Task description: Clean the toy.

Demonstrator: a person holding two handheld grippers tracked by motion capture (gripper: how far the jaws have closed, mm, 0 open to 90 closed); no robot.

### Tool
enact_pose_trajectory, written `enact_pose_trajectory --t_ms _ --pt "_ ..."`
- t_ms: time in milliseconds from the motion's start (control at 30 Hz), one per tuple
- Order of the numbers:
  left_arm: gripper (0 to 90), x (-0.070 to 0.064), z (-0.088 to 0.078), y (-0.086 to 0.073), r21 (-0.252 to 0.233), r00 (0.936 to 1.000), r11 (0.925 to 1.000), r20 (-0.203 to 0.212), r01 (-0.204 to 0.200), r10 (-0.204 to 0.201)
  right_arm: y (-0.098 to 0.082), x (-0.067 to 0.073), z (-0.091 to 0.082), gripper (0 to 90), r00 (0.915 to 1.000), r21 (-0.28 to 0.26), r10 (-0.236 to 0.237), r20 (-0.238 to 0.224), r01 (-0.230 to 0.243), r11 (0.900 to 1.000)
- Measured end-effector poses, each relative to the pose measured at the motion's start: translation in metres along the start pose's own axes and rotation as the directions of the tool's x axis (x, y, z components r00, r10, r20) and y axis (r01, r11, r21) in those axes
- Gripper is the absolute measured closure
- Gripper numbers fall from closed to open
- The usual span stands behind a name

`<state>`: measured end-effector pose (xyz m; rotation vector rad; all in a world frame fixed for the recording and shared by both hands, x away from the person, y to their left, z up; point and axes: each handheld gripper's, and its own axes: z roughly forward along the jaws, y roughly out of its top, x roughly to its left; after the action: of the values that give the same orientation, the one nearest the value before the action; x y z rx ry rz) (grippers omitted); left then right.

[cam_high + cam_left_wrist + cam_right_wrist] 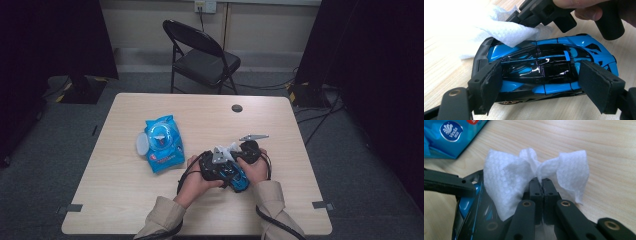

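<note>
A blue and black toy car (549,62) lies on the wooden table (150,200) in front of the person. My left gripper (541,82) is shut on it, one pad pressed against each flank. My right gripper (541,182) is shut on a crumpled white wipe (506,180), and the wipe rests on one end of the car's body. In the high view both hands meet near the table's front middle, with the car (236,179) between them and the wipe (223,151) just above it. From the left gripper view, the right gripper (541,12) and its wipe (506,30) show over the car's far end.
A blue pack of wet wipes (162,142) with its white lid flipped open lies left of the hands. A small dark round spot (237,108) marks the table's far side. A black folding chair (200,55) stands beyond the table.
</note>
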<state>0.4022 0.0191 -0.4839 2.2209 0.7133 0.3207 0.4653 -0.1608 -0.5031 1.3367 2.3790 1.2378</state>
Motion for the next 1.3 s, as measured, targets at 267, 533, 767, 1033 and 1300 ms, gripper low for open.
enact_pose_trajectory --t_ms 267,533,767,1033,1300 --pt "19.4 0.0 0.0 0.0 0.0 1.0 1.0 0.0 0.006 -0.006 -0.003 0.001 -0.006 88.8 0.9972 0.03 -0.074 0.007 0.074 0.997" --pt "19.3 0.001 0.0 0.0 0.002 1.0 1.0 0.001 0.003 -0.003 -0.014 -0.003 -0.02 88.7 0.996 0.034 -0.089 -0.01 0.089 0.995" --pt "19.3 0.0 0.0 0.0 -0.002 1.0 1.0 0.0 0.005 -0.005 -0.029 -0.007 -0.037 88.6 0.995 0.027 -0.096 -0.028 0.097 0.995" --pt "19.3 0.0 0.0 0.0 -0.002 1.0 1.0 0.0 0.006 -0.006 -0.045 -0.013 -0.052 88.6 0.9968 -0.001 -0.07 -0.037 0.07 0.998" --pt "19.4 0.0 0.0 0.0 -0.002 1.0 1.0 0.0 0.004 -0.004 -0.056 -0.013 -0.063 88.6 0.9967 -0.011 -0.074 -0.031 0.074 0.997"
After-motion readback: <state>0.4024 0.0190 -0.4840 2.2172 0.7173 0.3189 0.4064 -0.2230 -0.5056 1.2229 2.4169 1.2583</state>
